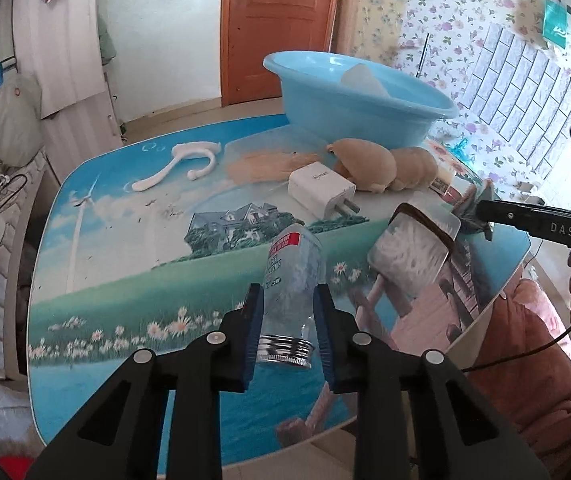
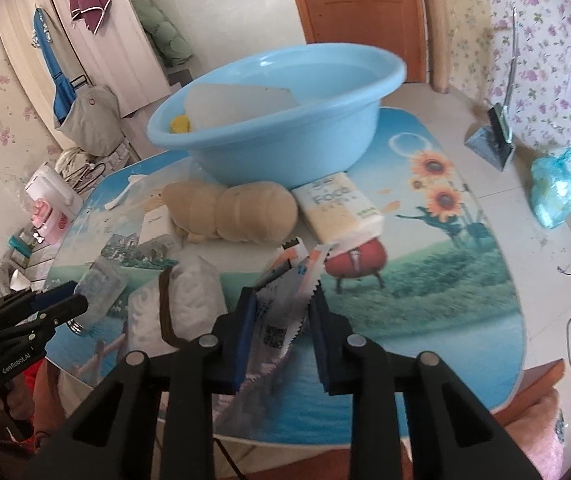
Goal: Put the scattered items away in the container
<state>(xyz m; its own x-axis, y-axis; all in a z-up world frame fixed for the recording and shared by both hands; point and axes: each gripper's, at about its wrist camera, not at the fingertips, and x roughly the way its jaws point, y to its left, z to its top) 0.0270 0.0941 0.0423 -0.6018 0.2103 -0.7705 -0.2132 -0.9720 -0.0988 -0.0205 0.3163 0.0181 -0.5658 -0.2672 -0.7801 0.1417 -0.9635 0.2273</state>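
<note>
A light blue basin stands at the table's far side, a white item inside it; in the right wrist view the basin also holds a yellow piece. My left gripper is shut on a clear plastic bottle, its threaded neck toward the camera. My right gripper is shut on a serrated foil sachet, lifted above the table. On the table lie a clear box of cotton swabs, a white charger, a beige plush toy, a white hook-shaped piece and a tissue pack.
The round table has a printed landscape top. My right gripper's body reaches in from the right above the table edge. Beyond are a wooden door, a dustpan and a blue bag on the floor.
</note>
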